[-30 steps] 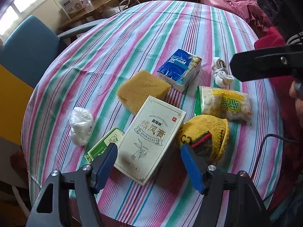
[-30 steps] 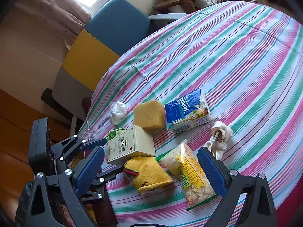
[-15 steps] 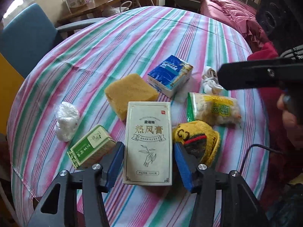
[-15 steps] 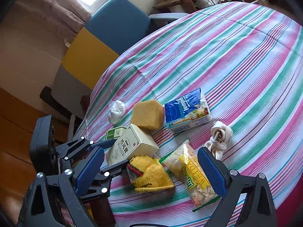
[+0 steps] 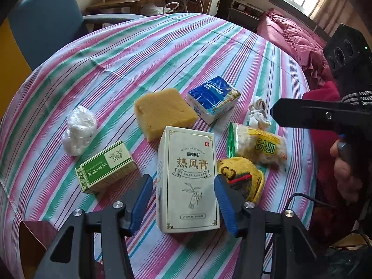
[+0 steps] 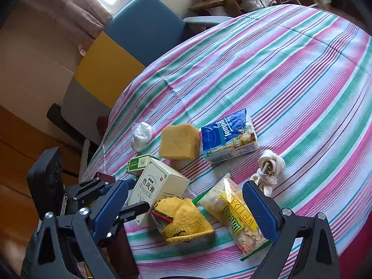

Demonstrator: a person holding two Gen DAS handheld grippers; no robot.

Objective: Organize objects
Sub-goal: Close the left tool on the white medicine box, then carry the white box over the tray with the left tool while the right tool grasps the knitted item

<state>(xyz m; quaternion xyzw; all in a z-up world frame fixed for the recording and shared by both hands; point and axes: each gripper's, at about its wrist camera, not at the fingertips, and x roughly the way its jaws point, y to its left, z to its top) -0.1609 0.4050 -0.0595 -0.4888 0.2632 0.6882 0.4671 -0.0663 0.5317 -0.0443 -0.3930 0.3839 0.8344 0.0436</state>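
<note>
The left gripper is spread wide around the near end of the cream box, blue pads beside its long sides with a sliver of gap on each (not clamped). The box lies flat on the striped tablecloth between the green box and yellow sock. The right gripper hangs open above the snack bag.

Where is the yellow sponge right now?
The yellow sponge lies mid-table in the left wrist view, between the crumpled white plastic and the blue tissue pack, just beyond the tall cream box.
</note>
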